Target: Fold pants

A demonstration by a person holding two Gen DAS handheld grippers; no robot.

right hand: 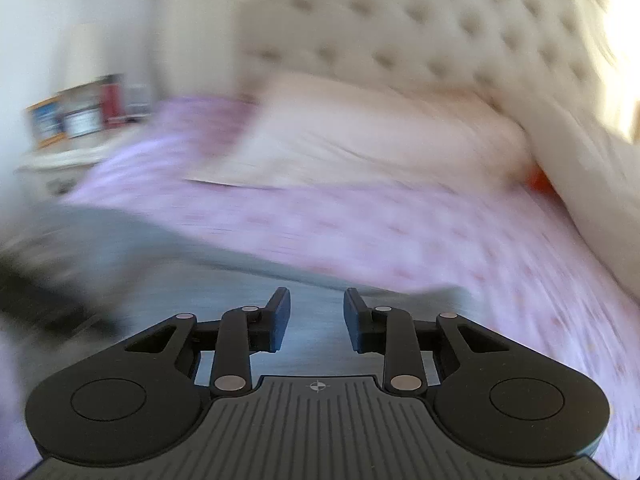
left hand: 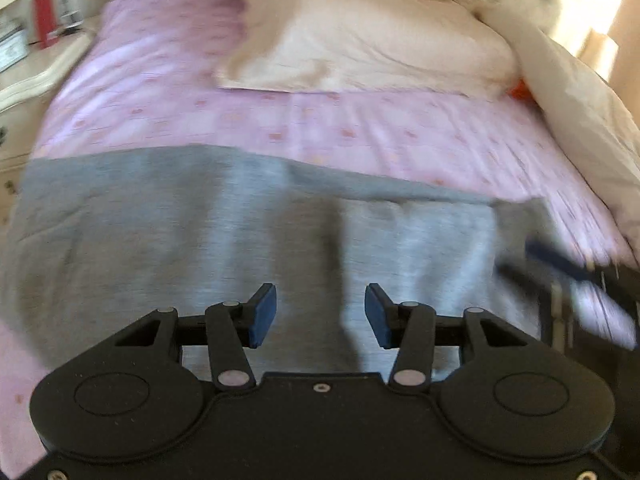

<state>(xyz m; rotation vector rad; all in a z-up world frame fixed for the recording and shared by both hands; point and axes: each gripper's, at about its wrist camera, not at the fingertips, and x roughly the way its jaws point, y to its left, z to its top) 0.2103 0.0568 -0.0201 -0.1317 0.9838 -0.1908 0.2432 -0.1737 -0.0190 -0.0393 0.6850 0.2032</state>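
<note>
Grey pants (left hand: 200, 240) lie spread flat across the pink patterned bedsheet (left hand: 360, 132). My left gripper (left hand: 321, 316) is open and empty, hovering just above the pants near their front part. The right gripper shows blurred at the pants' right edge in the left wrist view (left hand: 568, 264). In the right wrist view my right gripper (right hand: 317, 318) is open and empty, above the pants' far right edge (right hand: 240, 280). That view is motion-blurred.
A cream pillow (left hand: 360, 40) lies at the head of the bed before a tufted headboard (right hand: 440, 20). A second pillow or duvet (left hand: 580, 100) lies along the right side, with something orange (left hand: 522, 88) beside it. A nightstand (left hand: 28, 76) with boxes stands left.
</note>
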